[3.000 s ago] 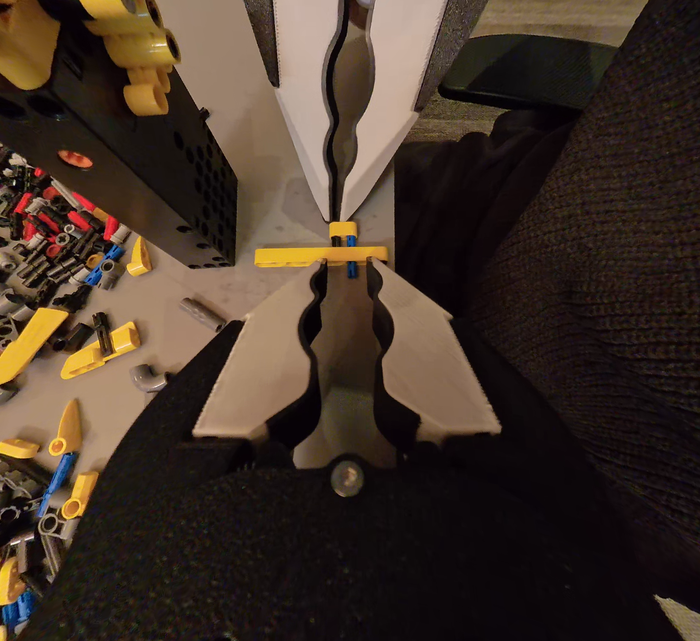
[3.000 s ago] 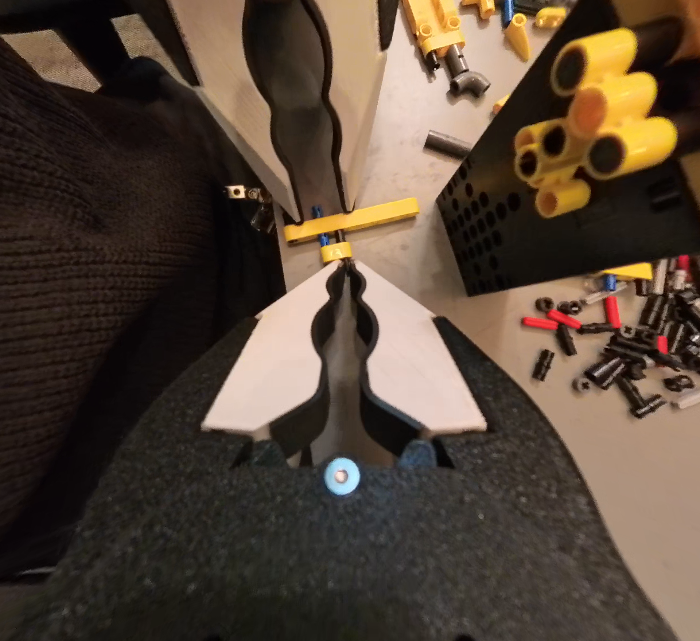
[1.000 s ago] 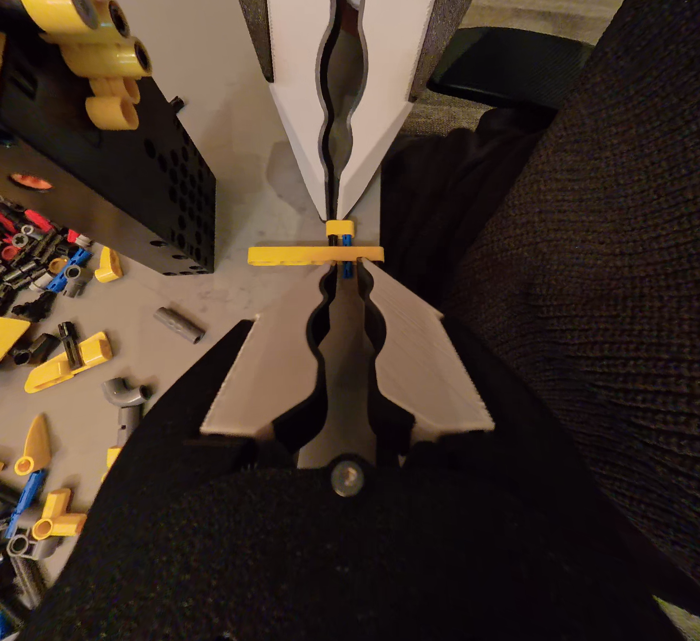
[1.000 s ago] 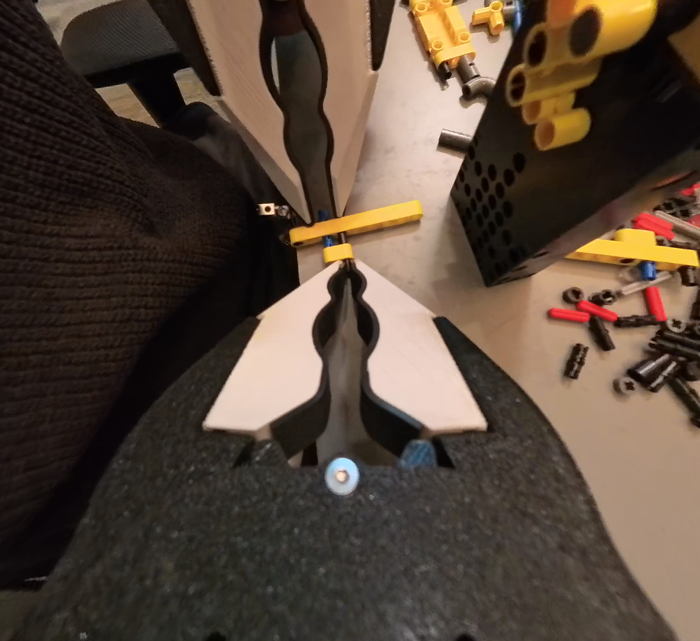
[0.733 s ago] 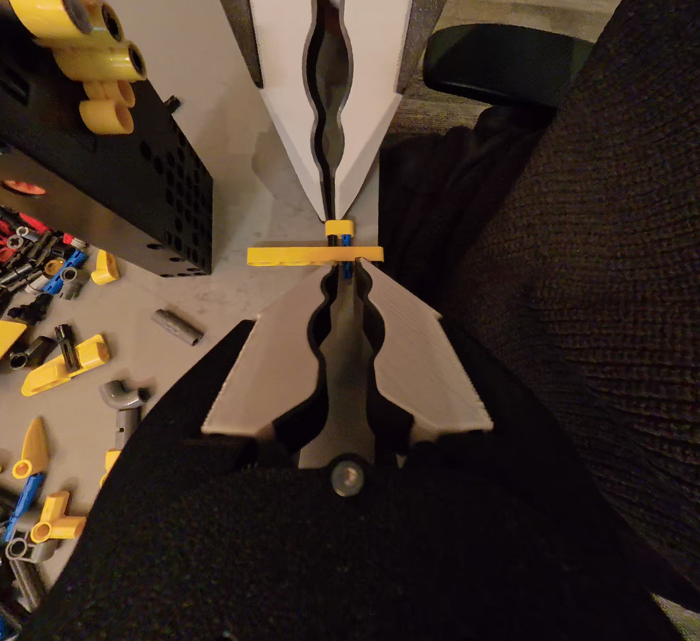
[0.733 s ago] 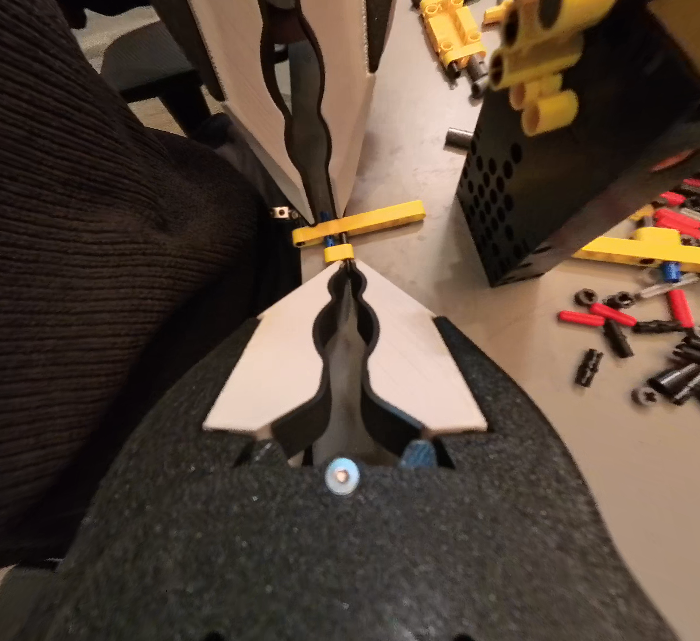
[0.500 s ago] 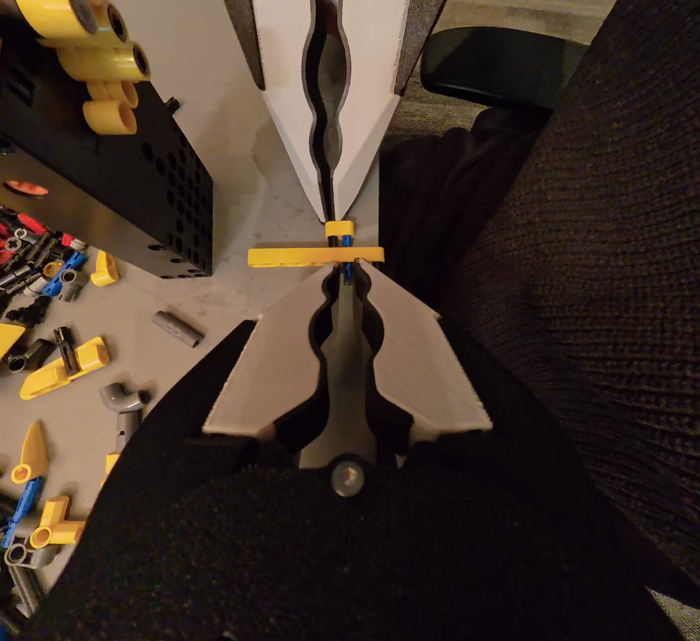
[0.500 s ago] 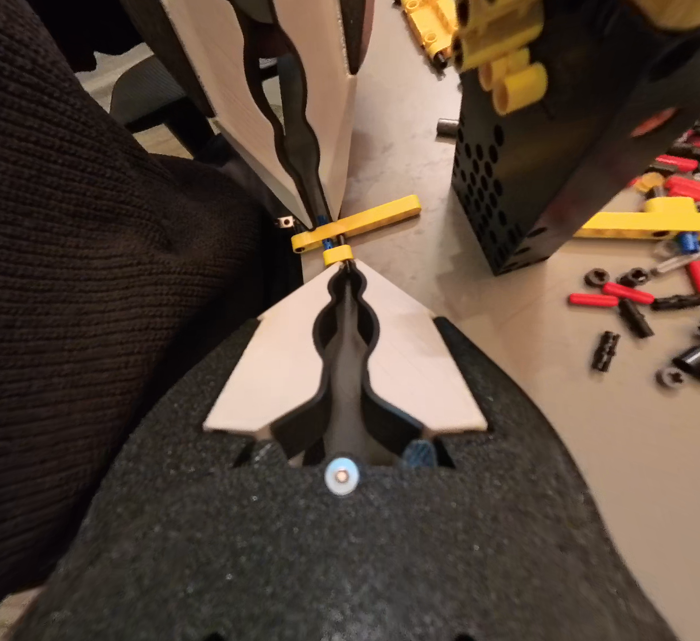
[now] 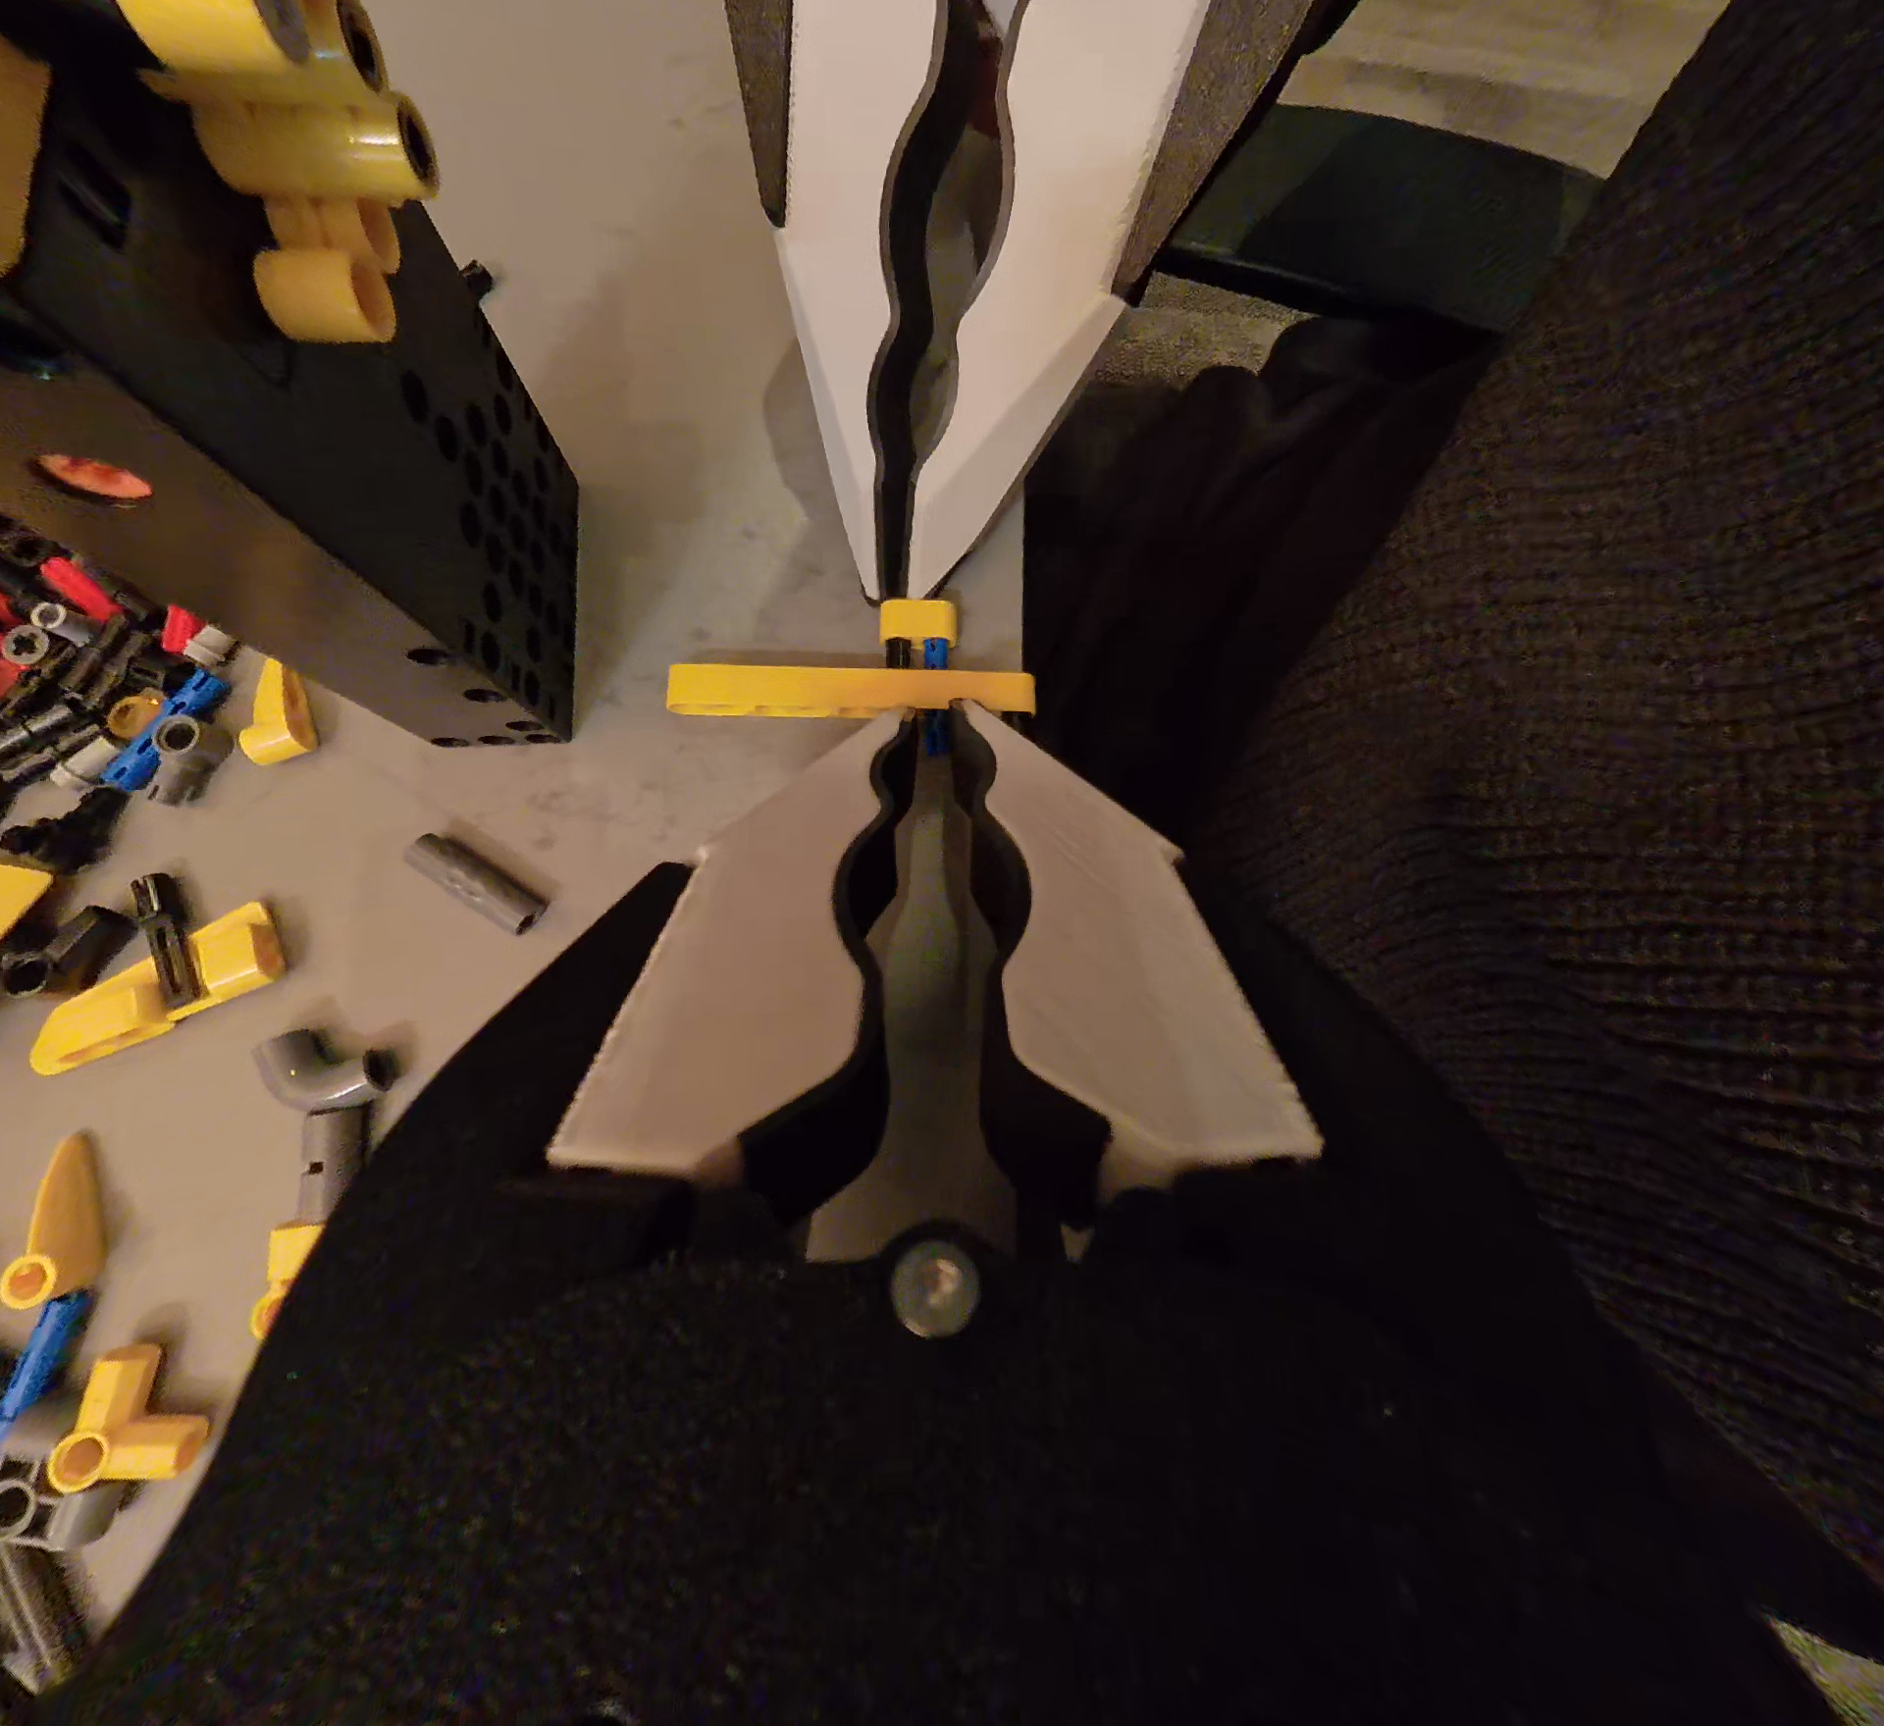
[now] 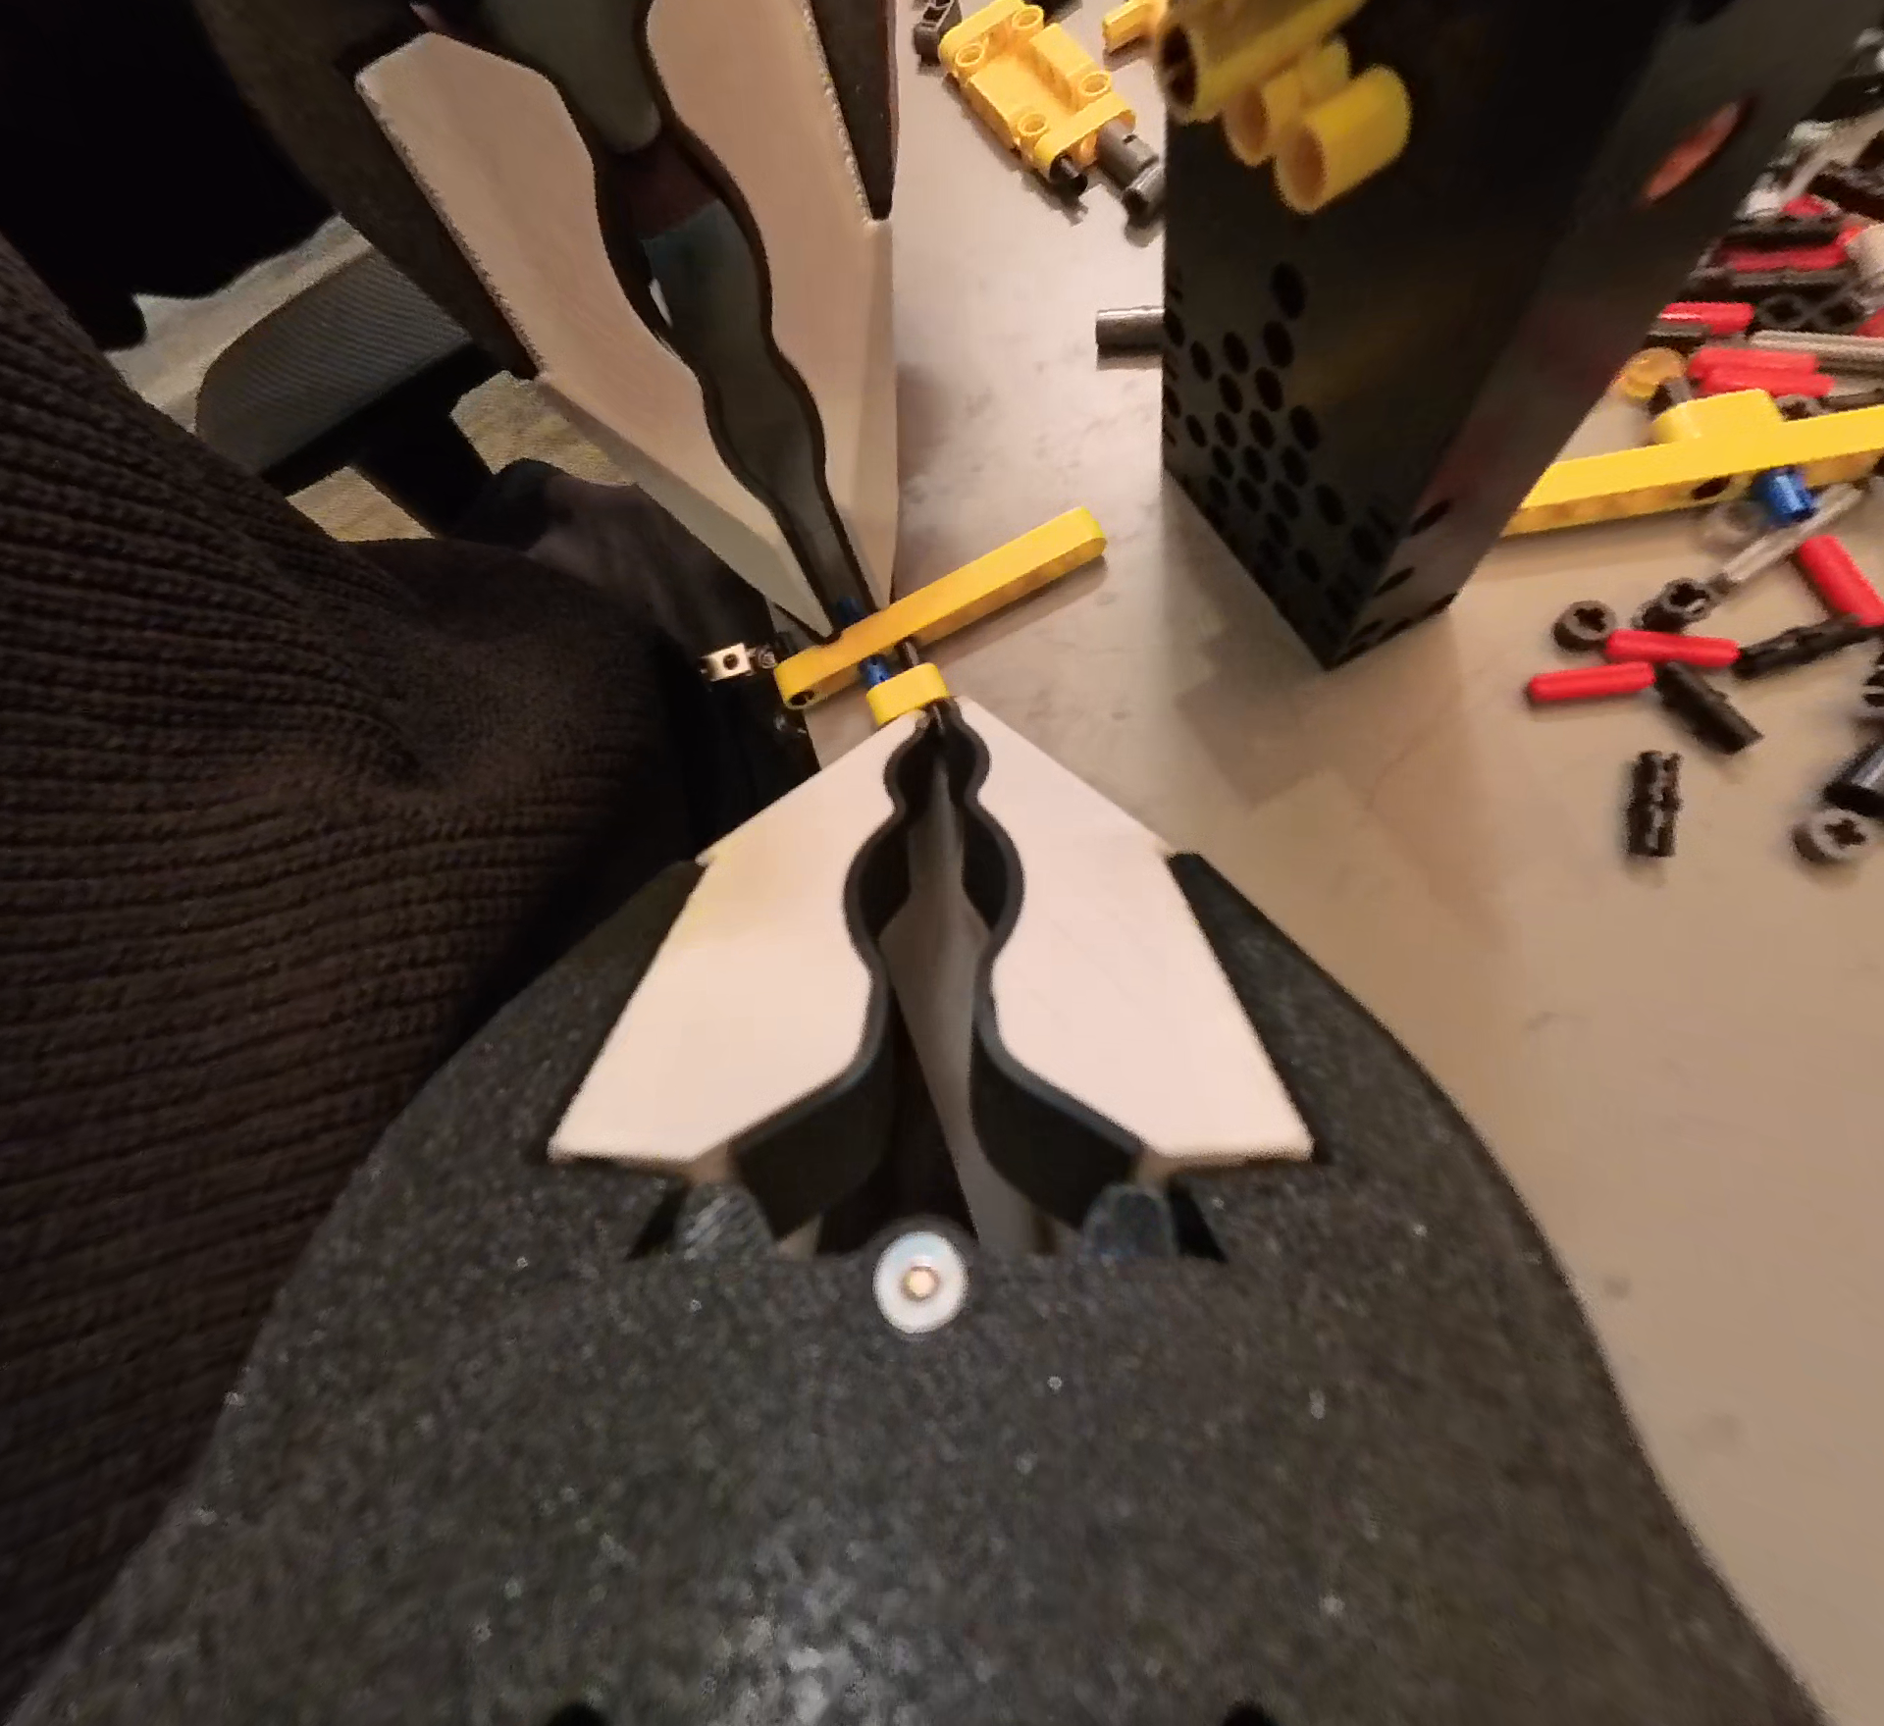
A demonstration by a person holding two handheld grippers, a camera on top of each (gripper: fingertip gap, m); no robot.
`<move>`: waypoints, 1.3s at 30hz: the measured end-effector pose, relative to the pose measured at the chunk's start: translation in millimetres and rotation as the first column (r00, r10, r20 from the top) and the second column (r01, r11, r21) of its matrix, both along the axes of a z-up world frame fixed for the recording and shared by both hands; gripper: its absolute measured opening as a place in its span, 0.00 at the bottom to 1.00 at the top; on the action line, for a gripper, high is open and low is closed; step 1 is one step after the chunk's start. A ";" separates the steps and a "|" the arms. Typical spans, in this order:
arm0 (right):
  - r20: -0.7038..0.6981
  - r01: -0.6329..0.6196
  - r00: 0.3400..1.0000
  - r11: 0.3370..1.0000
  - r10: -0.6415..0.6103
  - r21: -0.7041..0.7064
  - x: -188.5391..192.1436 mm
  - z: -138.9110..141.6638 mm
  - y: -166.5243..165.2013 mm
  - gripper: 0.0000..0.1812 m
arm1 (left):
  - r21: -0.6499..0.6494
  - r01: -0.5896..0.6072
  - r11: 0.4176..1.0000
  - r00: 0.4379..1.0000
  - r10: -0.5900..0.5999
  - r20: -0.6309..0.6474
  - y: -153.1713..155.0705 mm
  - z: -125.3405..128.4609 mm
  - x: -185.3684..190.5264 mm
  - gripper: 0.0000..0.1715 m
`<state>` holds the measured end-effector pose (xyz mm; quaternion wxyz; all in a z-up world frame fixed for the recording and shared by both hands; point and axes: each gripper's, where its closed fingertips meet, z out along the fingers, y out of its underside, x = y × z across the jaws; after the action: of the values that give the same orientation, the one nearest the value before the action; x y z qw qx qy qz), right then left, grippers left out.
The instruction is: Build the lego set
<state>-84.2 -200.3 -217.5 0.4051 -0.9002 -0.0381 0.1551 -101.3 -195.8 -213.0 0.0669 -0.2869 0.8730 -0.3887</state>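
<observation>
Table runs up the left half of the left wrist view, pale and matte. A person's dark knit sleeve fills the right side there, and the left side in the right wrist view.

Black perforated box stands upper left in the left wrist view, upper right in the right wrist view. A cluster of yellow tube pieces sits high on it; how they're attached I cannot tell.

Left gripper, centre of its own view, pressed together on a blue pin that passes through the long yellow beam. The beam lies crosswise mid-frame, off the table, most of its length sticking out toward the box.

Right gripper, centre of its own view, tips pinched on the short yellow link. The two grippers face each other tip to tip. The link sits just beside the beam, joined to it by the blue pin and a black pin.

Loose parts pile at left edge of the left wrist view: red, black, blue and yellow bits. A grey tube lies alone on the table, lower left of centre, near the left gripper's body.
</observation>
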 end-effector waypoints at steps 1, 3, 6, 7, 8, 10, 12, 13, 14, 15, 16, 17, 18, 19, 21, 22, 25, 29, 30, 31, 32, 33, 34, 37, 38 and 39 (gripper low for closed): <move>-0.004 -0.002 1.000 1.000 0.002 -0.001 0.0 0.0 0.2 0.00 | 0.001 0.001 1.000 1.000 -0.001 0.000 0.1 0.1 0.1 0.02; 0.003 -0.007 1.000 1.000 0.007 0.001 0.2 0.1 0.5 0.00 | -0.005 0.000 1.000 1.000 0.000 -0.002 0.2 0.2 0.5 0.02; 0.003 0.001 1.000 1.000 -0.001 0.003 1.7 0.2 2.2 0.00 | -0.005 -0.007 1.000 1.000 0.007 -0.003 1.9 0.2 2.2 0.02; 0.018 0.006 1.000 1.000 -0.006 0.008 2.4 0.1 3.0 0.00 | -0.004 -0.013 1.000 1.000 0.013 0.003 2.7 0.1 2.8 0.02; 0.034 0.012 0.999 1.000 -0.012 0.013 3.0 0.1 3.3 0.00 | -0.007 -0.020 1.000 1.000 0.020 0.007 2.8 0.2 3.0 0.02; 0.058 0.023 0.998 1.000 -0.024 0.019 4.1 -0.2 3.2 0.00 | -0.006 -0.030 1.000 0.999 0.031 0.019 3.1 0.0 3.4 0.02; 0.088 0.041 0.995 0.999 -0.043 0.023 9.0 -0.5 3.2 0.01 | 0.005 -0.063 0.998 0.997 0.063 0.035 4.7 -0.9 7.3 0.03; 0.098 0.060 0.993 0.998 -0.063 0.028 12.4 -0.5 3.9 0.01 | 0.015 -0.090 0.996 0.995 0.089 0.046 7.4 -1.2 11.0 0.04; 0.114 0.074 0.990 0.997 -0.077 0.036 15.0 -0.4 5.0 0.01 | 0.022 -0.104 0.994 0.994 0.103 0.042 9.1 -1.0 12.8 0.04; 0.136 0.083 0.987 0.995 -0.088 0.048 16.7 -0.1 6.0 0.01 | 0.028 -0.120 0.992 0.992 0.119 0.036 11.3 -0.5 14.5 0.04; 0.157 0.090 0.982 0.994 -0.100 0.067 18.0 0.6 7.3 0.01 | 0.037 -0.130 0.991 0.991 0.129 0.033 13.7 -0.1 15.3 0.04; 0.174 0.096 0.979 0.992 -0.109 0.083 19.0 1.3 7.9 0.01 | 0.056 -0.148 0.987 0.988 0.146 0.042 18.3 0.1 17.1 0.07; 0.186 0.101 0.976 0.991 -0.116 0.087 19.7 1.3 7.5 0.02 | 0.083 -0.169 0.982 0.985 0.165 0.057 24.2 0.5 18.6 0.14; 0.193 0.105 0.974 0.991 -0.120 0.085 20.7 1.0 6.5 0.07 | 0.107 -0.185 0.977 0.981 0.178 0.071 30.1 1.6 18.5 0.15; 0.196 0.125 0.970 0.988 -0.141 0.092 25.3 2.7 4.0 0.11 | 0.140 -0.234 0.962 0.969 0.220 0.110 43.1 7.5 17.9 0.16; 0.188 0.134 0.970 0.986 -0.151 0.100 27.2 4.8 2.3 0.12 | 0.152 -0.253 0.955 0.964 0.235 0.127 49.6 10.9 16.0 0.16; 0.155 0.161 0.971 0.977 -0.182 0.139 31.1 15.0 -3.0 0.15 | 0.241 -0.336 0.910 0.934 0.291 0.205 79.1 20.1 12.1 0.18; 0.123 0.236 0.956 0.948 -0.266 0.211 39.8 29.9 -8.7 0.17 | 0.532 -0.534 0.658 0.839 0.332 0.431 148.0 38.6 17.5 0.18; 0.109 0.259 0.952 0.940 -0.288 0.224 41.8 33.9 -9.4 0.17 | 0.580 -0.564 0.588 0.822 0.327 0.467 160.3 45.2 17.7 0.18; 0.090 0.277 0.948 0.930 -0.306 0.240 42.8 39.0 -9.6 0.17 | 0.616 -0.589 0.523 0.806 0.317 0.500 170.1 52.7 18.3 0.18; 0.071 0.293 0.945 0.921 -0.320 0.259 43.1 45.3 -9.4 0.17 | 0.641 -0.603 0.475 0.796 0.301 0.525 176.2 59.5 19.1 0.18; 0.053 0.304 0.942 0.911 -0.331 0.278 42.5 52.0 -9.1 0.17 | 0.657 -0.614 0.437 0.788 0.285 0.546 180.6 66.0 20.5 0.18; 0.042 0.312 0.940 0.903 -0.339 0.295 41.7 58.4 -8.8 0.17 | 0.670 -0.618 0.412 0.785 0.272 0.557 182.8 70.6 22.1 0.18; 0.068 0.334 0.925 0.887 -0.373 0.320 42.9 70.1 -8.8 0.17 | 0.682 -0.622 0.385 0.780 0.229 0.582 182.5 83.4 29.7 0.18; 0.089 0.344 0.917 0.882 -0.390 0.321 44.8 71.7 -8.9 0.17 | 0.675 -0.626 0.391 0.776 0.223 0.590 181.1 87.6 32.9 0.18; 0.114 0.356 0.905 0.877 -0.409 0.323 47.8 72.3 -9.0 0.17 | 0.664 -0.634 0.396 0.769 0.228 0.597 179.9 91.7 35.8 0.18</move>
<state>-36.4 -209.3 -145.2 0.5523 -0.8294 0.0822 -0.0174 -65.5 -15.9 -121.3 0.4797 -0.3506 0.8019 0.0624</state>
